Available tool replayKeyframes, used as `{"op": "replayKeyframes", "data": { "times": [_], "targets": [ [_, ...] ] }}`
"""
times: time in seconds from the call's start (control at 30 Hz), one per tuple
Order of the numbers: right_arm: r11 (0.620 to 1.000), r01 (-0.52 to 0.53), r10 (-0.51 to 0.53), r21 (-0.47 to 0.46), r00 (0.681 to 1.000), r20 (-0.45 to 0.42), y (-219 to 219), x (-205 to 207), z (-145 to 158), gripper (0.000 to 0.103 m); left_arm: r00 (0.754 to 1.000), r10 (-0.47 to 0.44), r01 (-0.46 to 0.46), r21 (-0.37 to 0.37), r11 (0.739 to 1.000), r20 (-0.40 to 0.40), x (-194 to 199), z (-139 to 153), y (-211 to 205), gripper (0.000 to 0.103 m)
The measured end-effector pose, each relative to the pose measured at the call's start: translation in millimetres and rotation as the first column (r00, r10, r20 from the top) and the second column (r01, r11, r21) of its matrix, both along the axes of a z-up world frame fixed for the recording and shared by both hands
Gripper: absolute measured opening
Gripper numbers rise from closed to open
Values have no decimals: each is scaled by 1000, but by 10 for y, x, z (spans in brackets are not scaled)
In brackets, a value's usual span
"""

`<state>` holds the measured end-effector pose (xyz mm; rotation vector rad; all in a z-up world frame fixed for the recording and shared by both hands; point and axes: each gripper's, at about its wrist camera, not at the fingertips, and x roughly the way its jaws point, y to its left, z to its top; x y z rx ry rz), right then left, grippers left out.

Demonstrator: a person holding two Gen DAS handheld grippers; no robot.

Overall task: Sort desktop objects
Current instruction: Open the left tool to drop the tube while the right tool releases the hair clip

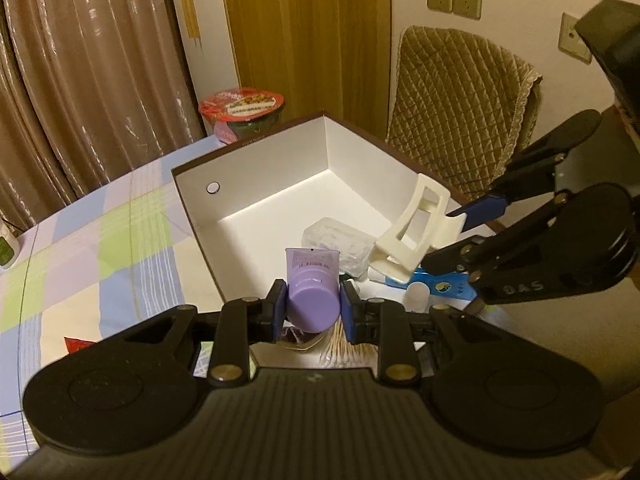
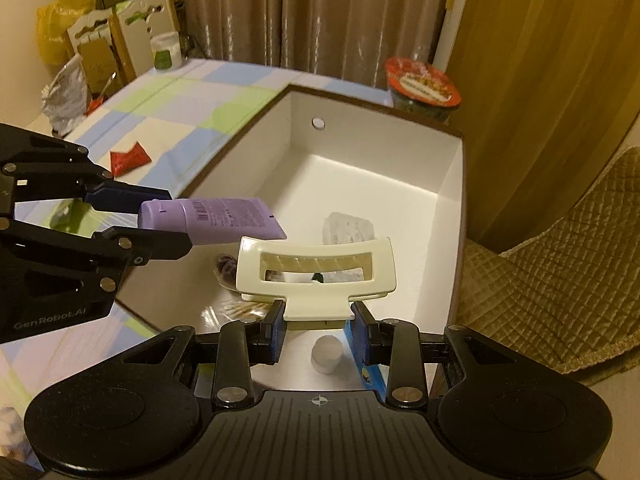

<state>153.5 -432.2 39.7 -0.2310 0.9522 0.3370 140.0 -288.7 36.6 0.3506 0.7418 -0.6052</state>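
Tube [image 1: 312,300] and clip [image 2: 316,272] hang inside box [image 1: 280,128] rim.

Dim warm indoor light; bright streak on box [image 1: 280,208] floor; fisheye bending, dark corners.

Brown curtains [image 2: 320,12] hang behind the checked tablecloth [image 1: 80,240]; a quilted chair [image 1: 460,108] stands beside it.

Blue packet [image 1: 444,286] mostly hidden under white hair clip [image 1: 412,232] and right gripper [image 1: 464,240]; print unreadable. Cotton swabs [image 1: 344,346] half covered by left gripper [image 1: 313,308]. Purple tube [image 1: 312,284] label too small to read.
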Motion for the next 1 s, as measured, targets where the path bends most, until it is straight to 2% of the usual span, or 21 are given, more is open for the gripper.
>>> {"op": "replayKeyframes", "data": {
  "times": [0.27, 0.33, 0.4, 0.83, 1.0],
  "targets": [
    [997, -50, 46, -51, 996, -78, -55, 270, -315, 34, 999, -17, 17, 27, 999, -28, 207, -177, -250, 24],
    [997, -62, 57, -56, 994, -92, -65, 318, -364, 34, 1000, -14, 15, 28, 1000, -28, 235, -189, -279, 34],
    [996, -74, 67, -59, 992, -106, -68, 363, -411, 34, 1000, -9, 9, 20, 1000, -28, 249, -182, -272, 38],
    [988, -133, 118, -84, 979, -164, 4, 562, -626, 34, 997, 66, -66, 5, 998, -34, 304, -115, -71, 39],
    [987, -134, 119, -92, 981, -154, 29, 576, -631, 34, 997, 77, -77, 3, 997, -31, 303, -92, -19, 40]
  ]
}}
